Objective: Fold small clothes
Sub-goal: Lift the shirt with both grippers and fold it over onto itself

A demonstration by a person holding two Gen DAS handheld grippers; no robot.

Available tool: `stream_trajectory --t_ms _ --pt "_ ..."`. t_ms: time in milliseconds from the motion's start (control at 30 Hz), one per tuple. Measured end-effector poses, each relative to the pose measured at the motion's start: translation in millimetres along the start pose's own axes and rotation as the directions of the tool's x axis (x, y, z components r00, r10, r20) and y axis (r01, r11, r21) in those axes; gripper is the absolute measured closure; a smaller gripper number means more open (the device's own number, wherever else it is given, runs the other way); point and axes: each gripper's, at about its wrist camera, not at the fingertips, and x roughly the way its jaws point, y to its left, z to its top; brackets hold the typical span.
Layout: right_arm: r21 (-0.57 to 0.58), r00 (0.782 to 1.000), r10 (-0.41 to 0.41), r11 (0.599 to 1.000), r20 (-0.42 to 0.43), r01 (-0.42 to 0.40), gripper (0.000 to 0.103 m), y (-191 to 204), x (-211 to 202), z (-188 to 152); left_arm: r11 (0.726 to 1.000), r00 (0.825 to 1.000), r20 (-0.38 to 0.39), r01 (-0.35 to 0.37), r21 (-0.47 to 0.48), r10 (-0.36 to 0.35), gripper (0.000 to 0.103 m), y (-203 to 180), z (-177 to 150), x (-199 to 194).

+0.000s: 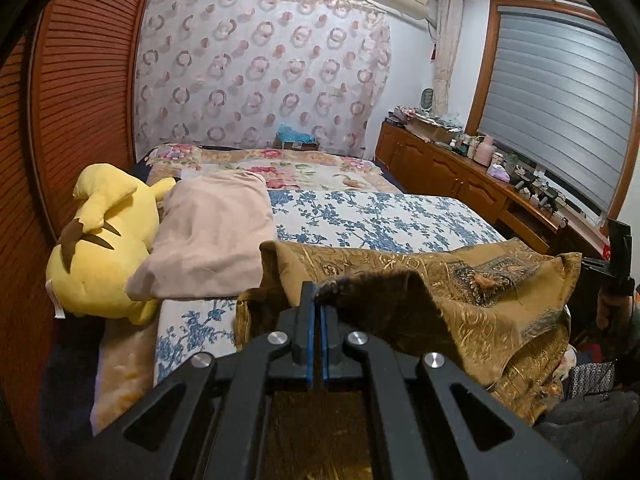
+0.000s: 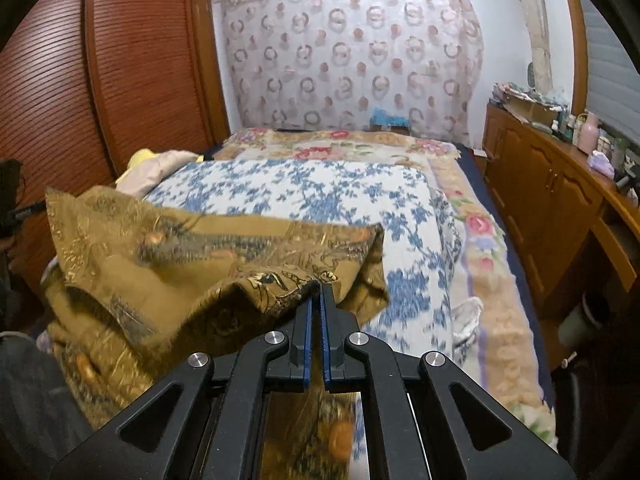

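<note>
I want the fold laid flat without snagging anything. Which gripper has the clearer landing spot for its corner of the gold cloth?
Probably the right gripper: beyond its pinched gold cloth lies open blue floral bedspread. Ahead of the left gripper, a pink pillow and yellow plush crowd that side.

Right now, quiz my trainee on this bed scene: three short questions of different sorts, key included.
1. True or false: both grippers are shut on the gold patterned cloth.
2. Which lies beside the yellow plush toy: A) pink pillow B) laptop C) shoes?
3. What pattern is on the sheet under the cloth?

Key: 1 true: left gripper and right gripper each pinch an edge. 2 A. 3 Blue flowers on white, the blue floral sheet.
</note>
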Motion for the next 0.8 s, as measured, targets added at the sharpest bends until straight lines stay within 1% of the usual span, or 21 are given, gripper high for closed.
stream_trajectory --t_ms 67,100,133,200,233,267,333,400,433,467,533,567,600,667,733,800 --pt "0.005 1.0 0.009 1.0 -0.029 -0.008 0.102 -2 1 -6 1.0 1.0 -0.013 -0.013 0.002 0.013 0.103 -1 -2 -2" --pt "-0.003 0.999 0.001 1.0 -0.052 -0.001 0.102 -1 4 -9 1.0 0.999 -0.022 -0.026 0.002 0.026 0.103 1 -3 -1" --pt "-0.007 0.998 -0.016 1.0 -0.06 0.015 0.102 -2 7 -10 1.0 0.999 -0.03 -0.031 0.002 0.031 0.1 2 -3 -1" --pt "0.001 0.998 -0.02 1.0 -0.067 0.02 0.101 -7 10 -11 0.999 0.998 -0.05 -0.046 0.006 0.046 0.099 6 -4 3" --pt "0.001 0.997 -0.028 1.0 -0.065 0.028 0.098 -8 9 -13 0.999 0.997 -0.054 -0.053 0.007 0.053 0.096 7 -4 4" --pt "0.0 0.997 -0.044 0.999 -0.059 0.044 0.097 -11 8 -13 0.998 0.996 -0.058 -0.068 0.01 0.068 0.094 9 -4 4" --pt "0.011 0.997 -0.063 0.998 -0.037 0.063 0.095 -17 1 -8 0.997 0.995 -0.053 -0.08 0.008 0.081 0.093 12 -4 0" --pt "0.019 0.997 -0.08 0.997 -0.015 0.08 0.088 -23 -6 -3 0.997 0.996 -0.041 -0.075 0.004 0.075 0.087 16 -3 -7" --pt "0.018 0.995 -0.097 0.995 -0.009 0.097 0.084 -25 -8 -1 0.997 0.996 -0.036 -0.078 0.005 0.079 0.078 17 -3 -10" --pt "0.015 0.994 -0.111 0.994 -0.004 0.111 0.081 -26 -10 0 0.996 0.996 -0.03 -0.085 0.006 0.085 0.073 19 -2 -12" --pt "0.009 0.991 -0.132 0.991 0.011 0.132 0.079 -29 -9 8 0.995 0.995 -0.026 -0.097 0.004 0.097 0.069 22 2 -14" --pt "0.006 0.991 -0.133 0.991 0.015 0.133 0.074 -30 -7 11 0.995 0.995 -0.024 -0.1 0.0 0.1 0.065 24 4 -14" --pt "0.002 0.991 -0.133 0.991 0.017 0.133 0.071 -30 -2 15 0.995 0.995 -0.026 -0.099 -0.001 0.099 0.062 25 6 -13" --pt "0.0 0.991 -0.136 0.991 0.019 0.136 0.05 -29 7 21 0.995 0.995 -0.032 -0.097 0.004 0.097 0.053 26 12 -8" --pt "0.003 0.993 -0.12 0.993 0.01 0.12 0.044 -28 21 27 0.996 0.995 -0.04 -0.094 0.013 0.094 0.047 24 17 2" --pt "0.003 0.995 -0.101 0.995 -0.013 0.102 0.043 -26 42 32 0.995 0.994 -0.059 -0.094 0.02 0.095 0.046 23 21 16"
